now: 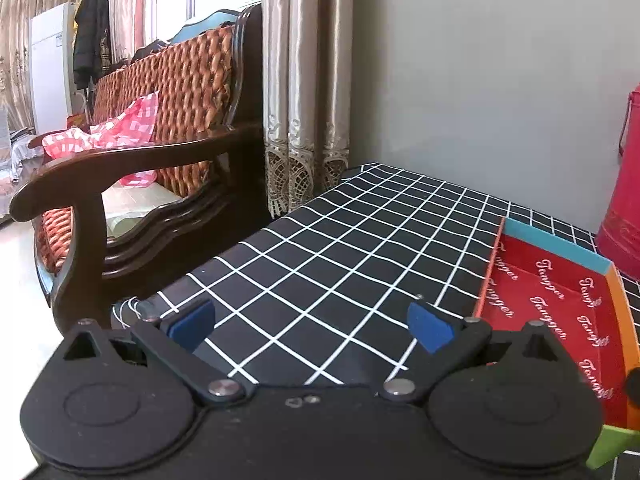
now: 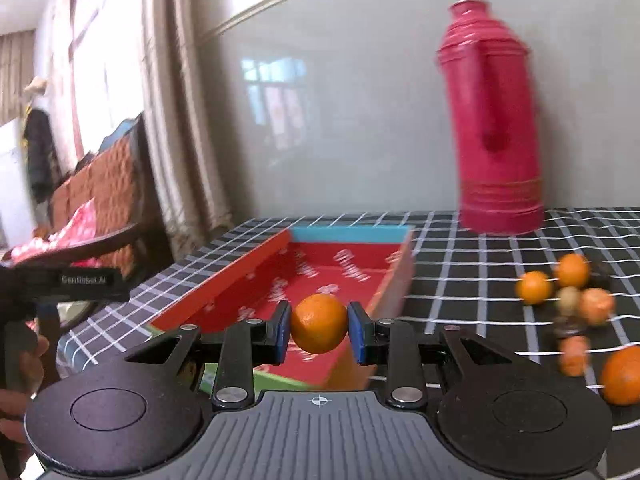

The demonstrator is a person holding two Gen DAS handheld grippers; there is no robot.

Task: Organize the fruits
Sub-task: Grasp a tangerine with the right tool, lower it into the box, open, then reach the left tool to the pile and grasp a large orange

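My right gripper (image 2: 319,330) is shut on a small orange (image 2: 319,323), held in the air just before the near end of the red box (image 2: 240,276). That box (image 1: 560,292) has a blue far wall and an orange right wall, and no fruit shows inside it. Several more oranges (image 2: 572,270) and small brownish fruits (image 2: 569,300) lie blurred on the checked cloth to the right. My left gripper (image 1: 310,326) is open with nothing between its blue pads (image 1: 192,322), low over the black checked tablecloth (image 1: 340,240) left of the box.
A tall red thermos (image 2: 496,128) stands at the back by the grey wall. Left of the table are a dark wooden sofa (image 1: 140,160) and beige curtains (image 1: 308,80). A hand (image 2: 24,364) holds the other gripper's handle at the left edge of the right wrist view.
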